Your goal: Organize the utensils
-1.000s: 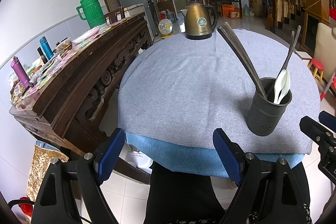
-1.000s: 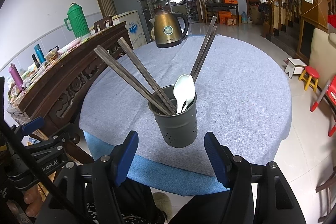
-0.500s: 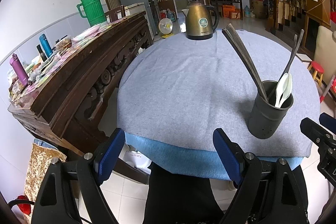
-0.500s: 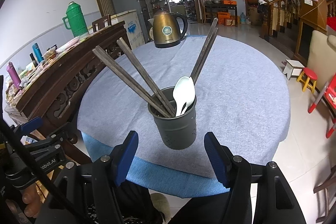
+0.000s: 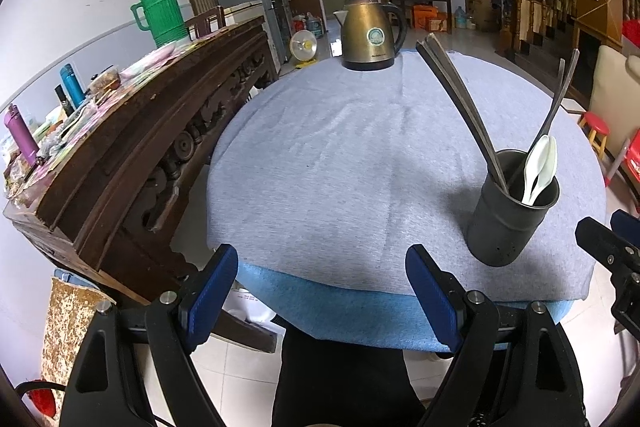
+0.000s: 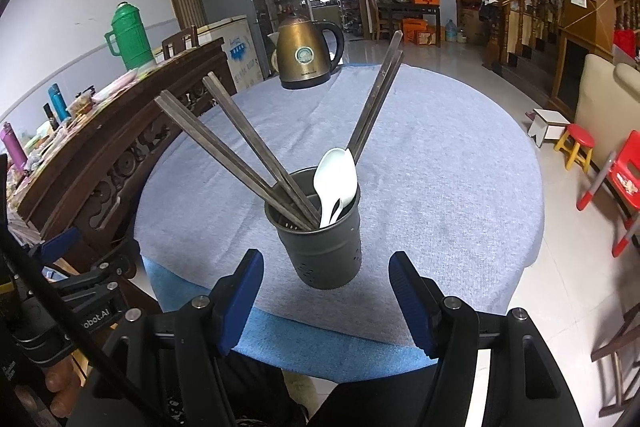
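Both grippers are hovering off the near edge of a round table (image 6: 460, 187), jaws empty. In the right wrist view, the right gripper (image 6: 322, 301) is sitting at bottom centre w/ its blue pads standing wide apart, and the utensil holder (image 6: 320, 247) is standing just beyond them, lined up w/ the gap but not touched. In the left wrist view, the left gripper (image 5: 322, 295) is gaping wider still at bottom centre, facing bare grey cloth; the holder is showing at centre right of that frame.

The dark metal holder is standing upright near the table's front edge and carrying the lot: metal chopsticks (image 6: 224, 151) fanning toward upper left, another pair leaning toward top centre, and white plastic spoons (image 6: 334, 183) resting handle-down against the rim. No loose utensil is showing on the cloth.

Judging by that, the sorting looks done or close to it, approx. the last step. Next move probably calls for nothing more than backing both grippers clear w/o clipping the leaning chopsticks. A brass-coloured kettle (image 6: 306, 55) is standing at the far edge, top centre.
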A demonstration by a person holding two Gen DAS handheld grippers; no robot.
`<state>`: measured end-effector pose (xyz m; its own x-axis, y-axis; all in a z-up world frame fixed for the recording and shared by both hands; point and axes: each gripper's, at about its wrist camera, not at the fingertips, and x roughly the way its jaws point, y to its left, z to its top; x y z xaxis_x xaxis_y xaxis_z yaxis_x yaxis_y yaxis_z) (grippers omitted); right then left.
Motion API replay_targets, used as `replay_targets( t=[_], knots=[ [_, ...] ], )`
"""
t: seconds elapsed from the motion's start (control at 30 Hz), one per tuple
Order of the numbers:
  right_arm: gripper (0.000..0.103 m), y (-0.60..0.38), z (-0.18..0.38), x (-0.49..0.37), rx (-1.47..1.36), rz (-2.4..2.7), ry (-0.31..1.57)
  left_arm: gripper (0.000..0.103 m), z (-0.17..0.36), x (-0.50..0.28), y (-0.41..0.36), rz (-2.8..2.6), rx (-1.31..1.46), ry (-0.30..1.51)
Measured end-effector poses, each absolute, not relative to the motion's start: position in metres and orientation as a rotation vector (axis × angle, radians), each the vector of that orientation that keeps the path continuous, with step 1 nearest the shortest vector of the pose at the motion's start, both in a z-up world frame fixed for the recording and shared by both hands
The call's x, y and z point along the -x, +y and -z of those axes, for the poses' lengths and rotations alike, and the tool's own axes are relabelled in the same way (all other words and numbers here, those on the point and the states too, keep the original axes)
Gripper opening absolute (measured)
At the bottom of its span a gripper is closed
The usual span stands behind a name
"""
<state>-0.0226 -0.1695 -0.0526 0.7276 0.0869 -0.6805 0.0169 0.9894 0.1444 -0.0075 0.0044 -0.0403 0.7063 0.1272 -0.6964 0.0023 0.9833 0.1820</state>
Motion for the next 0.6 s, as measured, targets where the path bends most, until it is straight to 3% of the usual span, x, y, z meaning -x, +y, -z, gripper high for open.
replay_targets(
  t=[0.6],
  knots=[
    [0.069,-0.142,0.048,0.026,-0.107,-0.034,0.759,0.086,0.039,0.015,0.025,-0.049,-0.139,0.782]
  ],
)
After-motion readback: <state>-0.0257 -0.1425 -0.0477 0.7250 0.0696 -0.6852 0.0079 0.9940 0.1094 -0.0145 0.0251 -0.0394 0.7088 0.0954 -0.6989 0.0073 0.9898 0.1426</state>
